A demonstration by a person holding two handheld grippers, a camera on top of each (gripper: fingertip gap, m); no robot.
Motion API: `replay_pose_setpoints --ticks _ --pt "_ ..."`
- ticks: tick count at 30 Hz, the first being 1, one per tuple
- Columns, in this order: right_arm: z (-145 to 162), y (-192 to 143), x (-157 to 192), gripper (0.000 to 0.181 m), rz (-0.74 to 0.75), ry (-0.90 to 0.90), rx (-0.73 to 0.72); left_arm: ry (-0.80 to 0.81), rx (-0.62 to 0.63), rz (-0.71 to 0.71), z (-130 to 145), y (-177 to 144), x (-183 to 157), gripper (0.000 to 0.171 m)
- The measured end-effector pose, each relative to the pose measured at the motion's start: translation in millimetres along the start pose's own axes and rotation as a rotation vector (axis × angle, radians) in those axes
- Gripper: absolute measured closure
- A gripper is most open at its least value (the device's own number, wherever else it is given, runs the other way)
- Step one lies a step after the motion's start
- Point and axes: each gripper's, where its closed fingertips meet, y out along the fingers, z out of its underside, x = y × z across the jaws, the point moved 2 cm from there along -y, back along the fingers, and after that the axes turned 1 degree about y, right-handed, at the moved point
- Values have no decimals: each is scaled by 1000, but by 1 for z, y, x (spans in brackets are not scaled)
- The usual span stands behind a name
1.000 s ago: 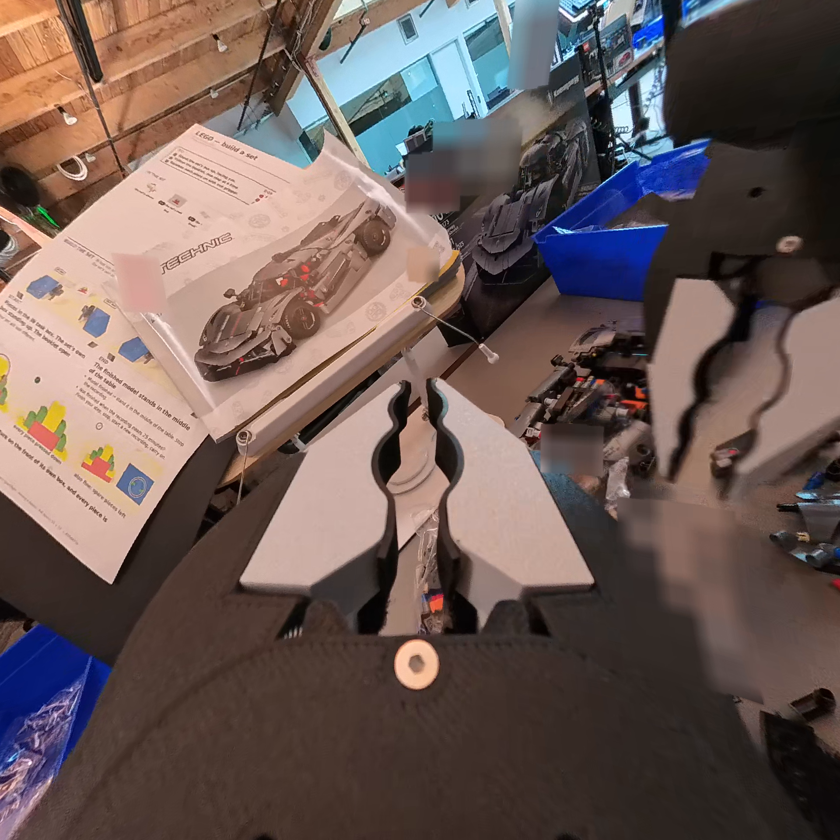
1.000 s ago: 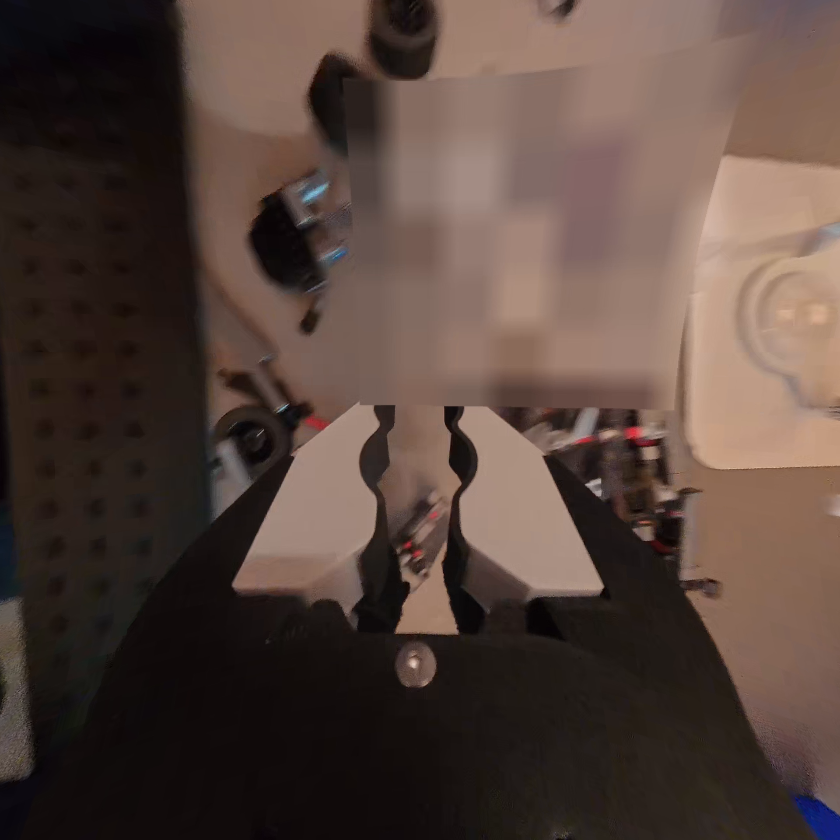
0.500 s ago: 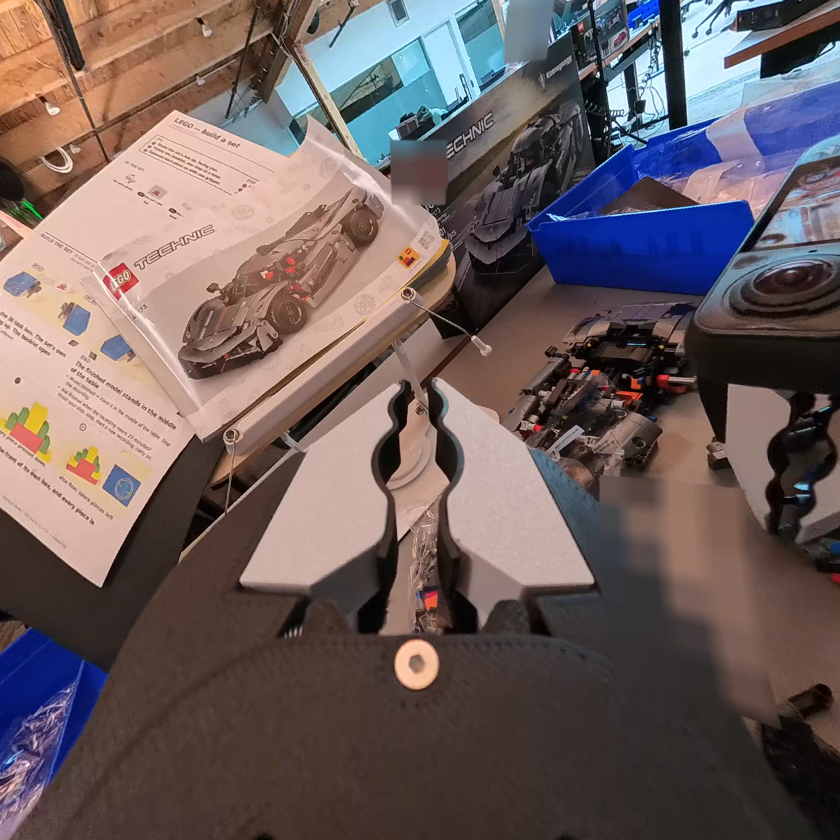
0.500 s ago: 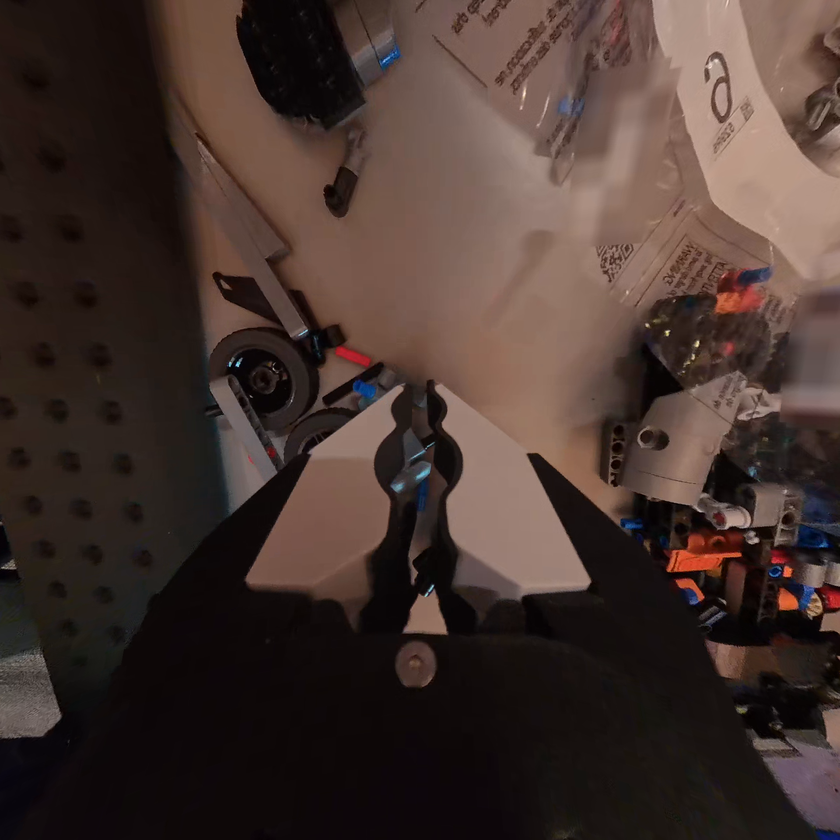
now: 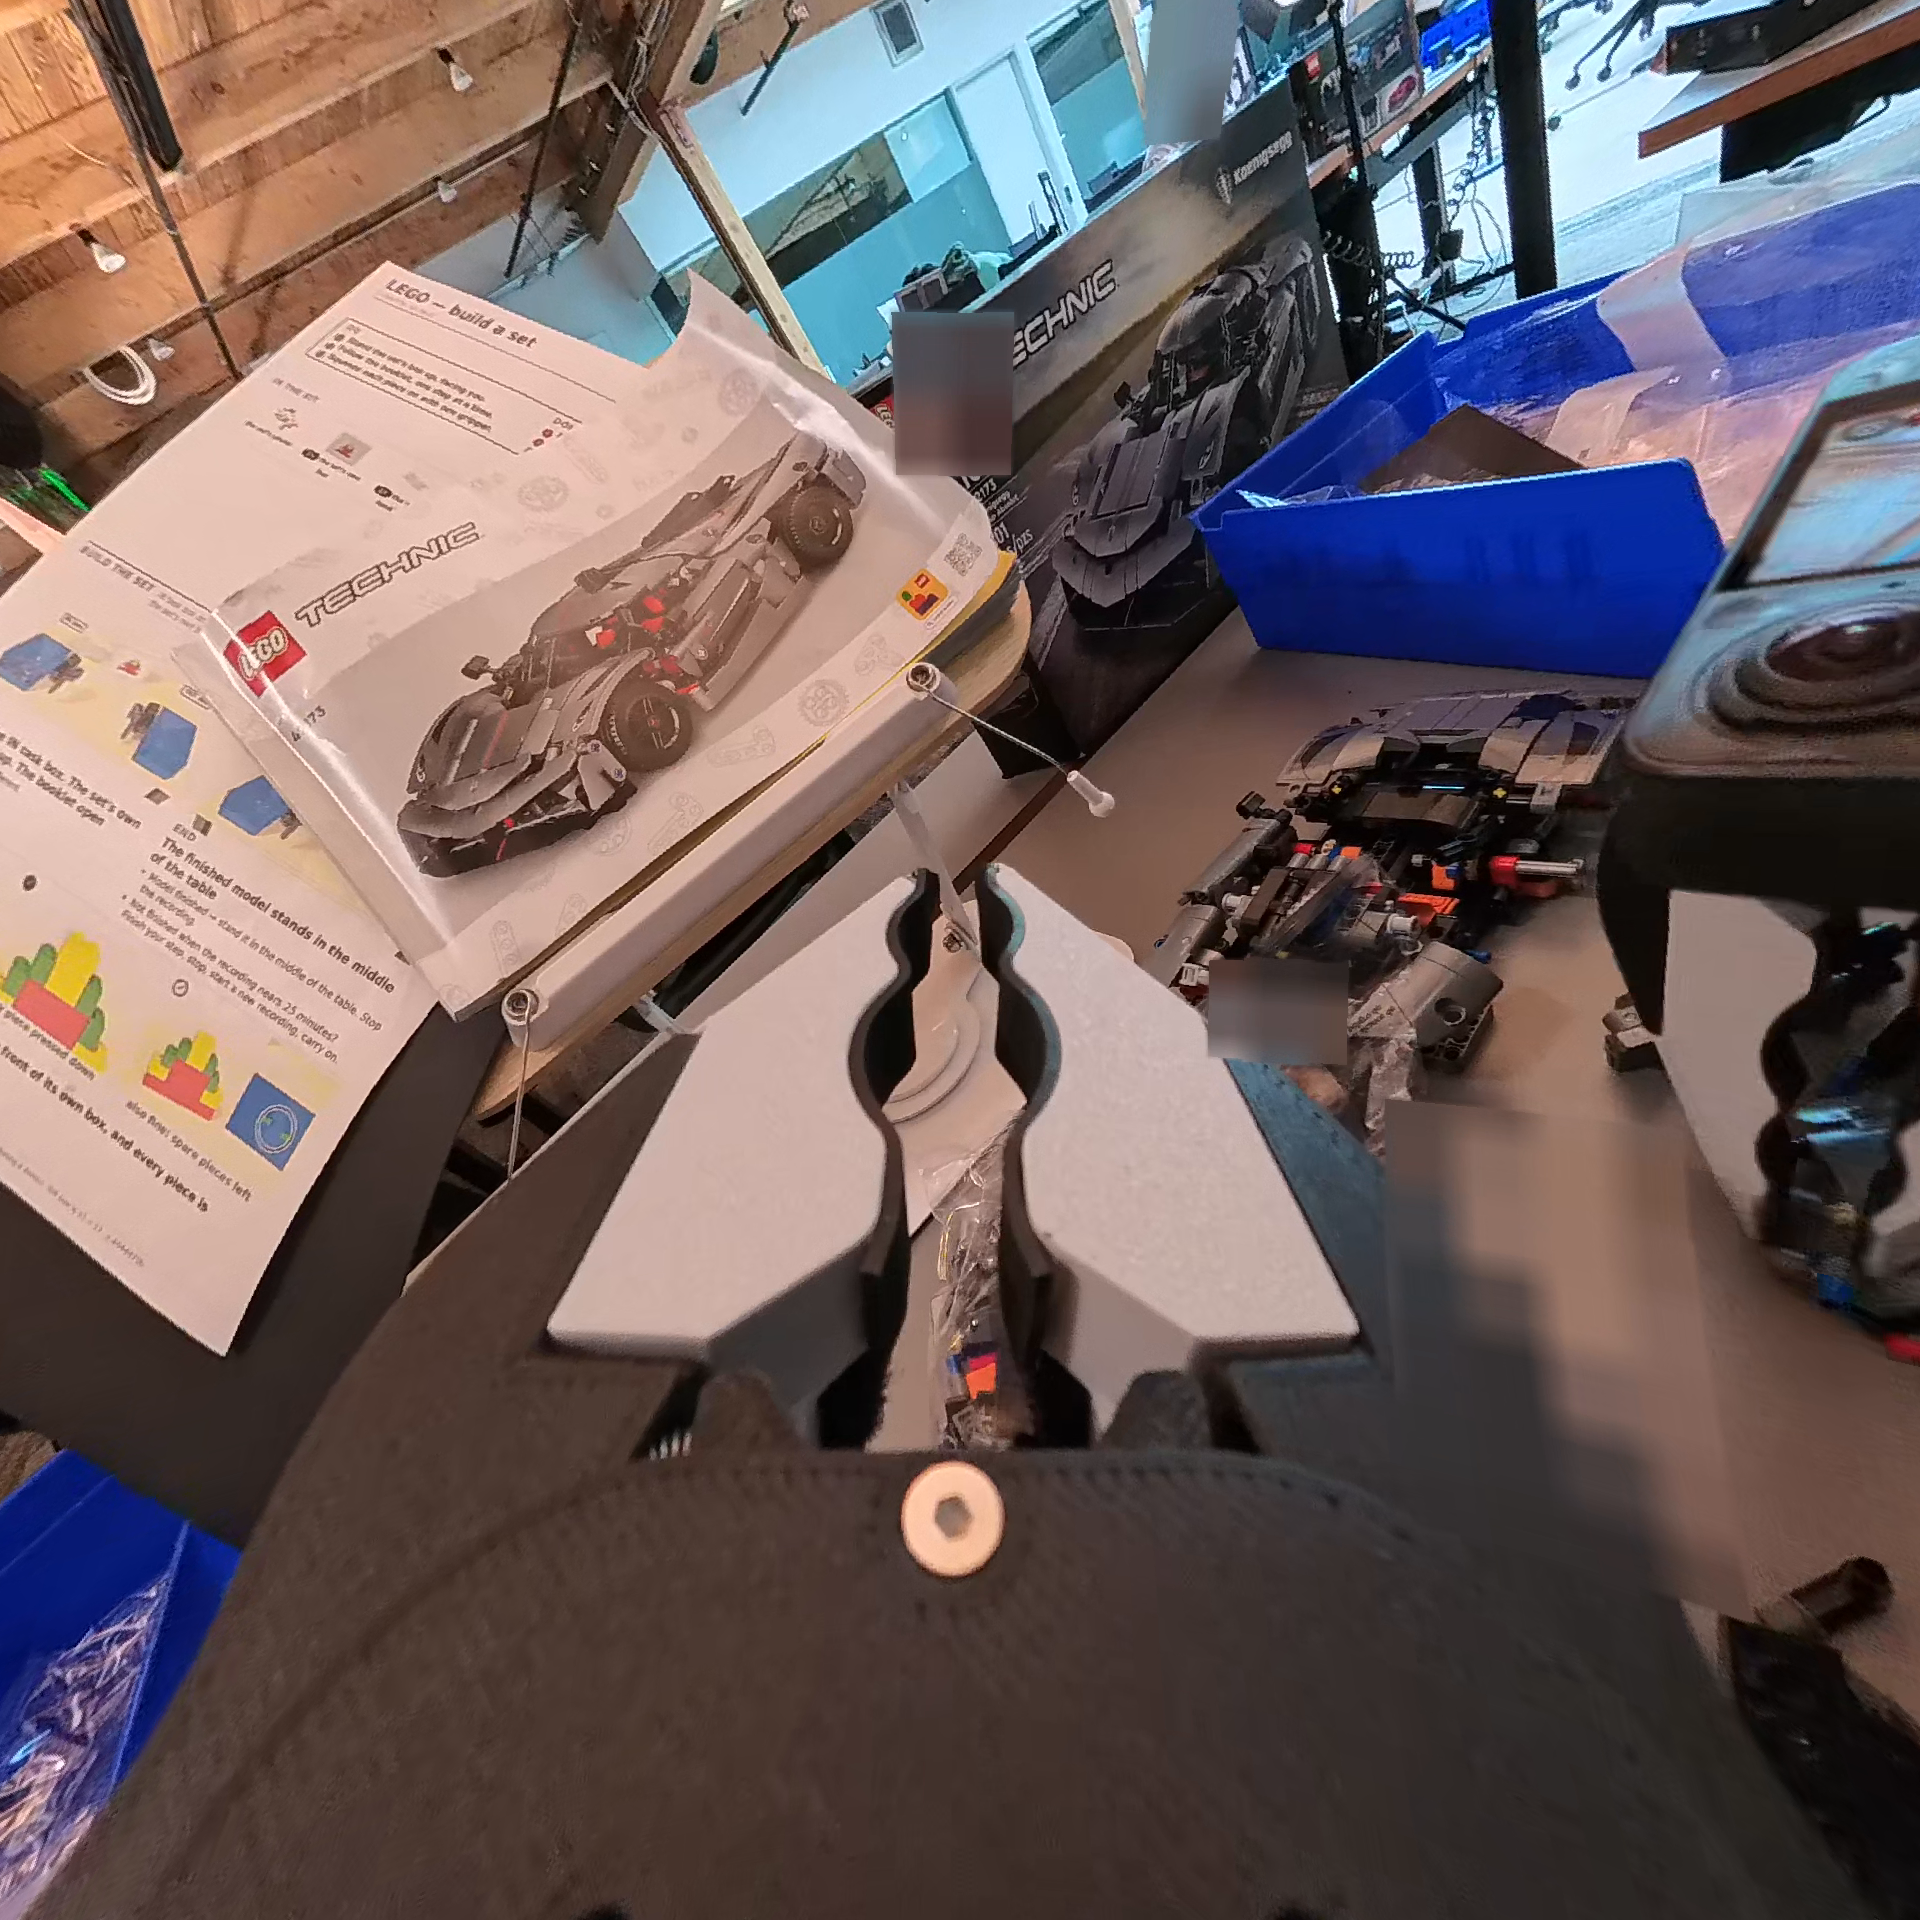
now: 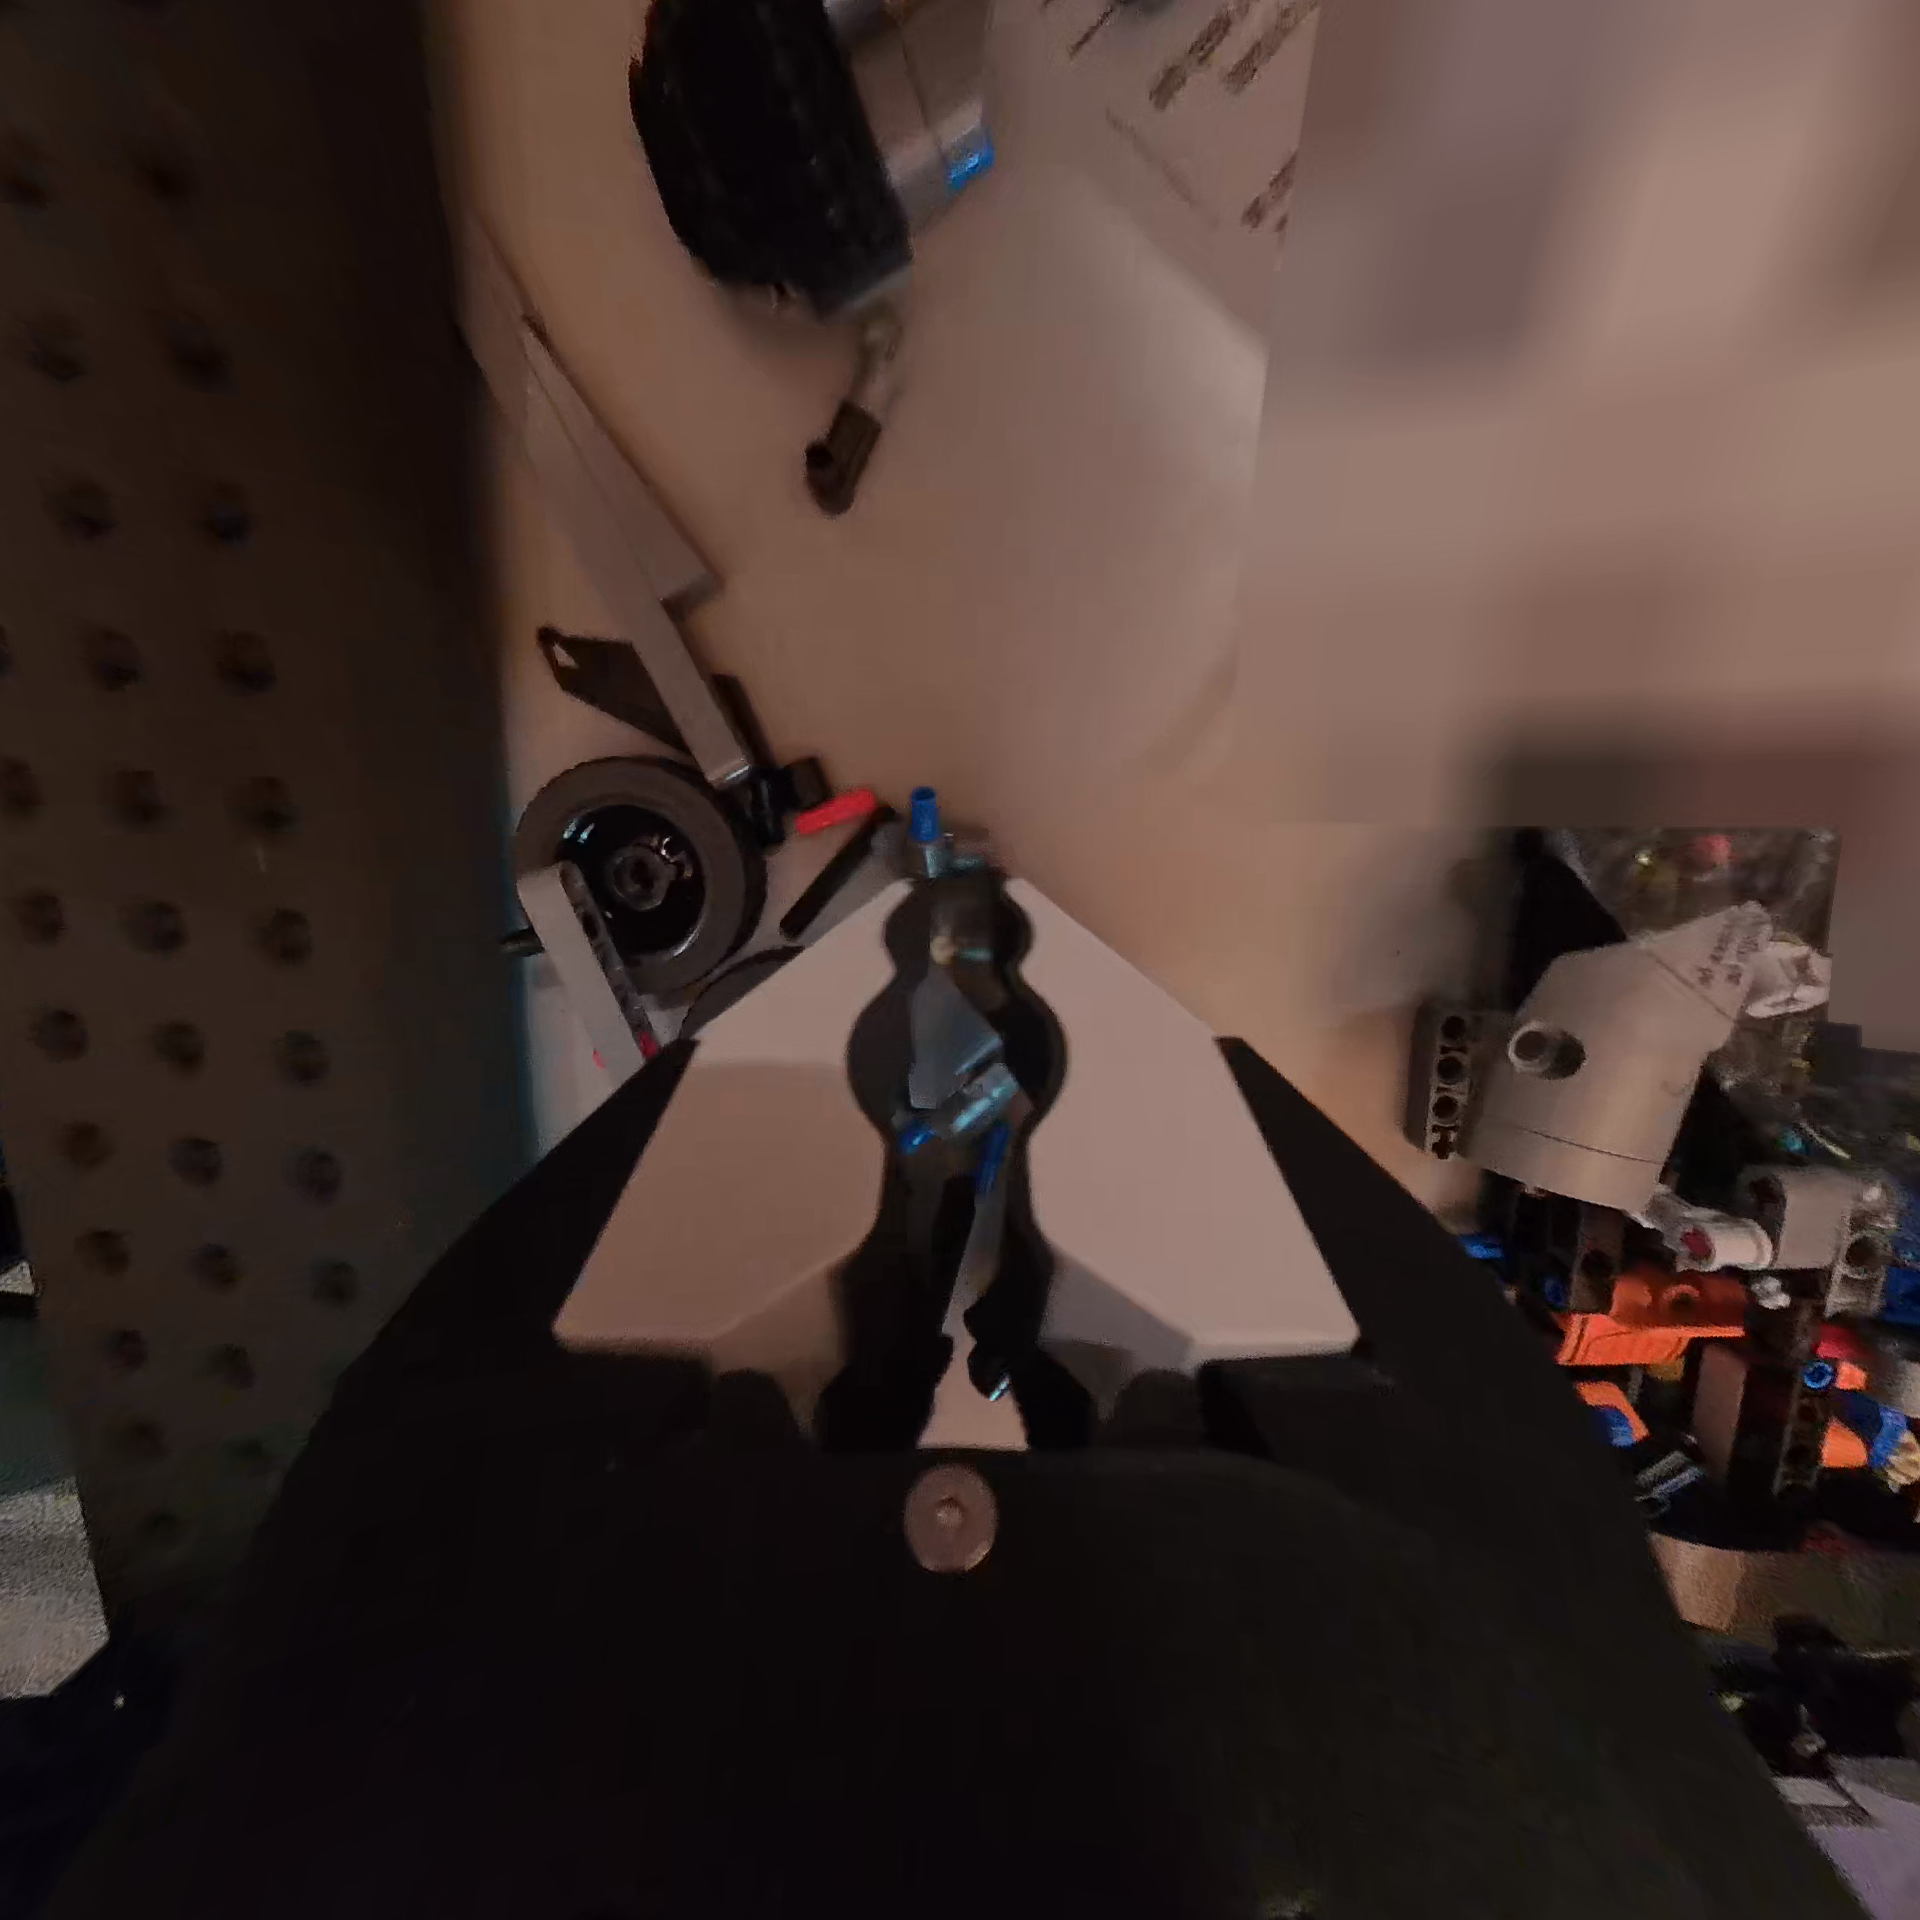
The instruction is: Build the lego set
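Loose wheel [image 6: 636, 875], right view only.

The right gripper [image 6: 954, 894] hides most of its small grey-and-blue piece [image 6: 951, 1049] — shape unclear.

Your left gripper [image 5: 951, 894] sits raised above the desk, angled fwd, jaws nearly together w/ only a slim gap, nothing pinched. Your right gripper [image 6: 956, 894] points straight down at the desk, jaws clamped on a small grey-and-blue piece [image 6: 951, 1060].
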Motion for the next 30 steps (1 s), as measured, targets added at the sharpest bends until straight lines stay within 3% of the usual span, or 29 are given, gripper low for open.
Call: replay_pose_setpoints --ticks 1,9,10,11,13,19,24,30 --pt "0 0 -2 181 9 3 -8 1 1 1 0 0 0 166" --pt "-9 -19 1 178 33 -5 -114 37 -22 72 -7 1 -16 161" --pt "-6 -16 3 165 27 -13 -85 42 -19 76 -7 2 -18 161" --pt "-2 -12 2 165 42 -26 -38 47 -14 78 -6 3 -19 161" --pt "5 -4 2 167 42 -45 25 56 -4 79 -5 4 -20 161" --pt "5 -3 -3 175 42 -28 10 50 -4 86 -3 4 -20 161" --pt "-3 -35 -16 175 170 -14 -110 76 -13 181 -7 5 -39 160" --pt "-10 -88 -30 175 383 32 -265 142 -33 457 -16 -1 -96 149"
